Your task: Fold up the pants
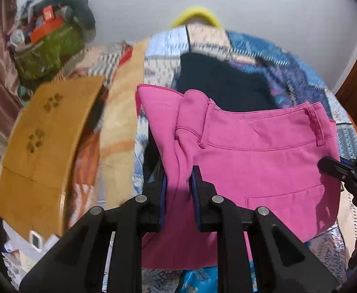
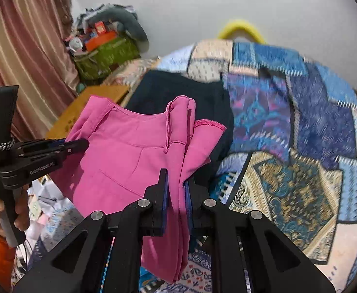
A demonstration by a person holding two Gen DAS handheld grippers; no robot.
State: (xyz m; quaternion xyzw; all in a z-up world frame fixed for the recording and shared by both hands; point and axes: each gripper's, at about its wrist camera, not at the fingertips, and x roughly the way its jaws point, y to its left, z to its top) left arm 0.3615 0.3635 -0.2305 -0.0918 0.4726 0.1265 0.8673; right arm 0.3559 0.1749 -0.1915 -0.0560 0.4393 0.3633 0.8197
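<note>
I've got the bright pink cotton pants (image 1: 251, 151) hanging up off the blue patchwork bedspread (image 2: 300, 112), stretched sideways between both tongs, waistband facing away from me. My left gripper (image 1: 179, 183) is clamped on one bunched edge, my right gripper (image 2: 177, 183) pinches the other. A green fabric bin (image 2: 105, 58) in the corner is stuffed with boxes and clothes.
</note>
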